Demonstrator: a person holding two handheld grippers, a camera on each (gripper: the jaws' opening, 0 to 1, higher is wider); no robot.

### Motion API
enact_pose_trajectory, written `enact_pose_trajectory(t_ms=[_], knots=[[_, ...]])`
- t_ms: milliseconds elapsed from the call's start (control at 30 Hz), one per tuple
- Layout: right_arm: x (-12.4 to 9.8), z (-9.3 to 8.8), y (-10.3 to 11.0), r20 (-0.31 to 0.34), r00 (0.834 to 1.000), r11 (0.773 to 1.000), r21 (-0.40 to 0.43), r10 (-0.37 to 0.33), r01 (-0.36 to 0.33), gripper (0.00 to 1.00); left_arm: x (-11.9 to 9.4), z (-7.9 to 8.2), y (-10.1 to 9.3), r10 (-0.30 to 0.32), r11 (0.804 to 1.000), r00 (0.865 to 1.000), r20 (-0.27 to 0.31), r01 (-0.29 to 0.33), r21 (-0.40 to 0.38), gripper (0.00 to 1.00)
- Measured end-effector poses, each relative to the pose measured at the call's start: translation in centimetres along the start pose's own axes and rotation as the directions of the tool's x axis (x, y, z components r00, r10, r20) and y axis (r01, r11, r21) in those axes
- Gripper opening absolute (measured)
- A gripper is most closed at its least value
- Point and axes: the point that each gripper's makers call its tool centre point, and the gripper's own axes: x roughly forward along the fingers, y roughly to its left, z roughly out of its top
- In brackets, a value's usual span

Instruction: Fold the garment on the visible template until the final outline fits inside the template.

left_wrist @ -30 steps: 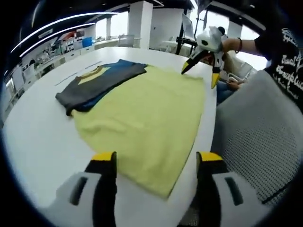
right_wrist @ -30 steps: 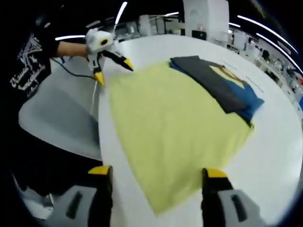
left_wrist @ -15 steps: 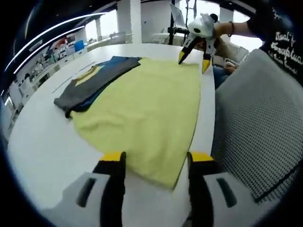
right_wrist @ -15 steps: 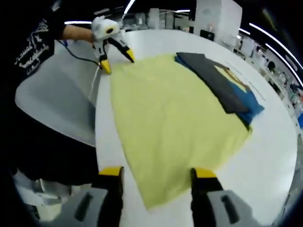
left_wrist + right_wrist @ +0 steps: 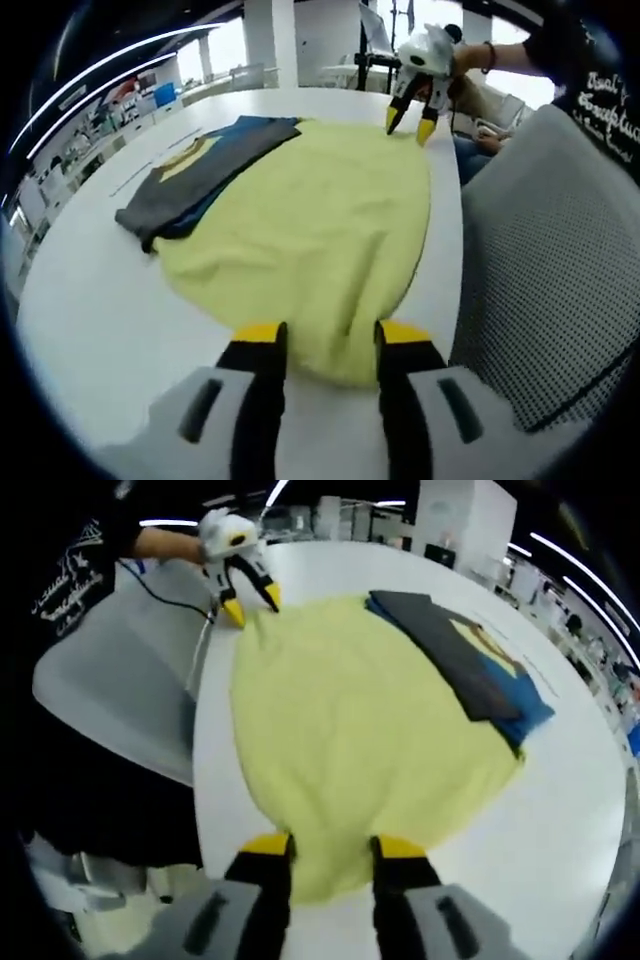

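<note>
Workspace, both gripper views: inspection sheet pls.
Surface: round white table.
Job's things: yellow garment spread flat near the table edge; no template outline seen.
Clutter: folded grey, blue and yellow garment beside it, touching its far edge.
Grippers: left gripper and right gripper each closed on a near-edge corner of the yellow garment.
Cables: black cable trailing from the left gripper.
Surroundings: grey mesh chair, office background, person's sleeve.

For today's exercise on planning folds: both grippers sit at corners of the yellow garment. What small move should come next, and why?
Probably lift both corners together and carry that edge across. The left gripper and right gripper have each narrowed on a near corner of the yellow garment, which lies unfolded on the white table.
</note>
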Motion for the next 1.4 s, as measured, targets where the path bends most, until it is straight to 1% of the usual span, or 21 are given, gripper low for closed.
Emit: enact_pose_trajectory(t_ms=[33, 100, 167, 267, 367, 467, 500, 633, 667, 767, 867, 933, 1200, 1400], knots=[[0.0, 0.1, 0.1, 0.003, 1.0, 1.0, 0.0, 0.006, -0.006, 0.2, 0.1, 0.1, 0.1, 0.004, 1.0, 1.0, -0.001, -0.004, -0.001, 0.19], [0.1, 0.3, 0.0, 0.008, 1.0, 1.0, -0.004, -0.004, 0.004, 0.1, 0.1, 0.1, 0.5, 0.015, 1.0, 1.0, -0.004, -0.015, -0.008, 0.1], [0.1, 0.3, -0.1, 0.009, 1.0, 1.0, -0.001, -0.009, 0.009, 0.08, 0.1, 0.2, 0.8, 0.024, 1.0, 1.0, -0.005, -0.024, -0.016, 0.06], [0.2, 0.4, -0.4, 0.005, 1.0, 1.0, -0.001, -0.019, 0.019, 0.02, 0.1, 0.2, 1.1, 0.03, 1.0, 0.999, -0.013, -0.03, -0.005, 0.04], [0.3, 0.4, -0.5, 0.007, 1.0, 1.0, 0.005, -0.014, 0.014, 0.01, 0.0, 0.2, 1.3, 0.035, 0.999, 0.999, -0.014, -0.035, 0.008, 0.02], [0.0, 0.4, -0.3, 0.019, 1.0, 1.0, 0.015, -0.005, 0.005, 0.0, -0.4, 0.1, 1.3, 0.029, 1.0, 0.999, -0.012, -0.029, -0.001, 0.02], [-0.1, 0.3, 0.0, 0.022, 1.0, 1.0, 0.026, 0.013, -0.014, 0.0, -0.5, 0.0, 1.3, 0.032, 0.999, 0.999, -0.014, -0.032, 0.0, 0.02], [-0.2, -0.2, 1.2, 0.011, 0.999, 0.999, 0.021, 0.03, -0.03, 0.0, -1.1, 0.0, 1.4, 0.039, 0.999, 0.999, -0.006, -0.039, -0.01, 0.01], [-0.3, -0.1, 1.2, 0.018, 1.0, 0.999, 0.026, 0.02, -0.021, 0.0, -1.1, 0.1, 1.3, 0.041, 0.999, 0.999, -0.005, -0.041, -0.009, 0.01], [-0.5, 0.2, 1.4, 0.038, 0.999, 0.998, 0.055, 0.018, -0.02, 0.0, -1.3, 0.2, 0.9, 0.047, 0.999, 0.999, -0.015, -0.047, 0.005, 0.01], [-0.9, 0.6, 2.2, 0.056, 0.998, 0.997, 0.071, 0.032, -0.036, 0.0, -1.6, 0.1, 0.8, 0.053, 0.999, 0.998, -0.027, -0.053, 0.014, 0.01], [-1.2, 0.8, 2.7, 0.066, 0.997, 0.996, 0.081, 0.041, -0.046, 0.0, -1.9, -0.2, 0.6, 0.051, 0.999, 0.998, -0.029, -0.051, 0.004, 0.01], [-2.2, 1.2, 6.0, 0.102, 0.987, 0.984, 0.118, 0.124, -0.136, 0.0, -3.3, -1.3, -0.9, 0.02, 0.999, 0.999, -0.042, -0.021, -0.024, 0.01], [-2.8, 1.2, 7.4, 0.111, 0.983, 0.977, 0.141, 0.146, -0.16, 0.0, -4.3, -1.3, -2.4, -0.005, 0.999, 0.999, -0.033, 0.004, -0.036, 0.01]])
